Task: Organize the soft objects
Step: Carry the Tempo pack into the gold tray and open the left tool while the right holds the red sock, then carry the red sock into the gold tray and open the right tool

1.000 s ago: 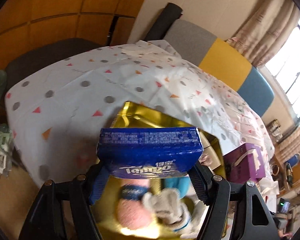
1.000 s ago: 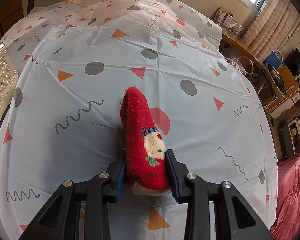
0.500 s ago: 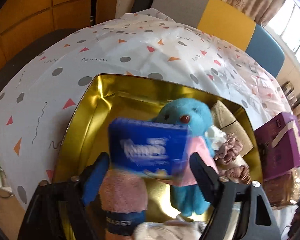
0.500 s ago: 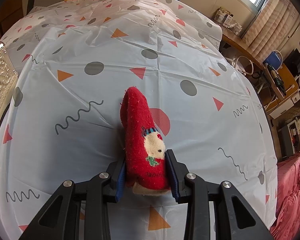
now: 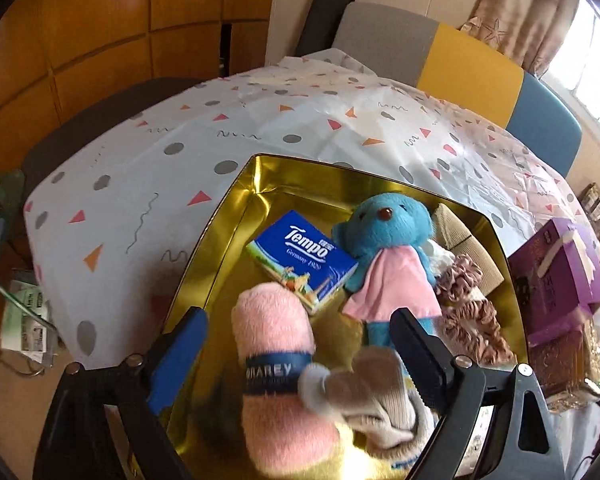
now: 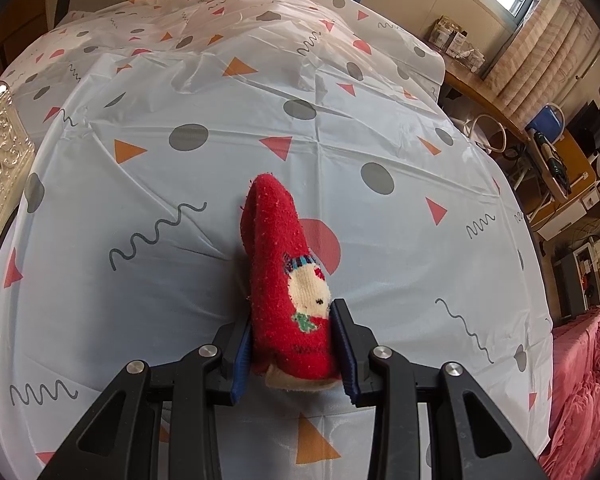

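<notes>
In the left wrist view a gold tin (image 5: 228, 236) on the table holds a blue Tempo tissue pack (image 5: 302, 260), a blue teddy in a pink bib (image 5: 392, 248), a rolled pink towel (image 5: 276, 364), a beige sock (image 5: 372, 396), brown scrunchies (image 5: 468, 312) and a tan pouch (image 5: 456, 232). My left gripper (image 5: 296, 344) is open and empty above the tin. In the right wrist view my right gripper (image 6: 296, 344) is shut on a red sock with a snowman (image 6: 288, 280), whose toe touches the tablecloth.
A purple box (image 5: 556, 272) stands right of the tin. Chairs in grey, yellow and blue (image 5: 472, 68) line the far table edge. An embossed silver tin side (image 6: 0, 168) is at the left of the right wrist view. A cluttered desk (image 6: 556, 152) lies beyond the table.
My left gripper opened and let go of the tissue pack, which now lies in the tin beside the teddy. The right gripper and red sock have not moved.
</notes>
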The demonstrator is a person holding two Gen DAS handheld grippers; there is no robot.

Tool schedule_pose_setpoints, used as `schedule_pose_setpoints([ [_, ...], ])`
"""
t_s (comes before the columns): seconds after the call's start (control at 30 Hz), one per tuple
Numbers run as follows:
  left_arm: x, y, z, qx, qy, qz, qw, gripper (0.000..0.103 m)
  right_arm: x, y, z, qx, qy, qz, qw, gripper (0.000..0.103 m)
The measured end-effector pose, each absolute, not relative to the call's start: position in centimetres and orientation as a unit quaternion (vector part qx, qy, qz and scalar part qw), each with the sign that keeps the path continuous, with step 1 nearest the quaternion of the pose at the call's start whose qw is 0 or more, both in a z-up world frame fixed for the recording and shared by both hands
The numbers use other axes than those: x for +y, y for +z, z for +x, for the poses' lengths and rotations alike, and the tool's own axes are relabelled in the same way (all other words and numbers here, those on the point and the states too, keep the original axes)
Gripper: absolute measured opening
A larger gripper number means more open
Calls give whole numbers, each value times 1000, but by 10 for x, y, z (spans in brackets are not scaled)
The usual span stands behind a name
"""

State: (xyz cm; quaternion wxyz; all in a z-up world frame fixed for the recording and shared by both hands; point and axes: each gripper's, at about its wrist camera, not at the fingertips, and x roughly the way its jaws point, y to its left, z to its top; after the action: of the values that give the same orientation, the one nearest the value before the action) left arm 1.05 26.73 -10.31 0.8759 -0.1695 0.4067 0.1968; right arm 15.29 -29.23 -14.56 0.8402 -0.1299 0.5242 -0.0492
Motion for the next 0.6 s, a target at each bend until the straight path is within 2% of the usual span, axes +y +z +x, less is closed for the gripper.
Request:
schedule_pose_setpoints([
  [0.37,230,-72,-17,367,179,-101,907,93,-298,-145,156,532,-49,-101,839,33],
  [0.6,220,-64,-25,358,155,-99,915,93,-293,-142,154,563,-42,-61,823,31],
])
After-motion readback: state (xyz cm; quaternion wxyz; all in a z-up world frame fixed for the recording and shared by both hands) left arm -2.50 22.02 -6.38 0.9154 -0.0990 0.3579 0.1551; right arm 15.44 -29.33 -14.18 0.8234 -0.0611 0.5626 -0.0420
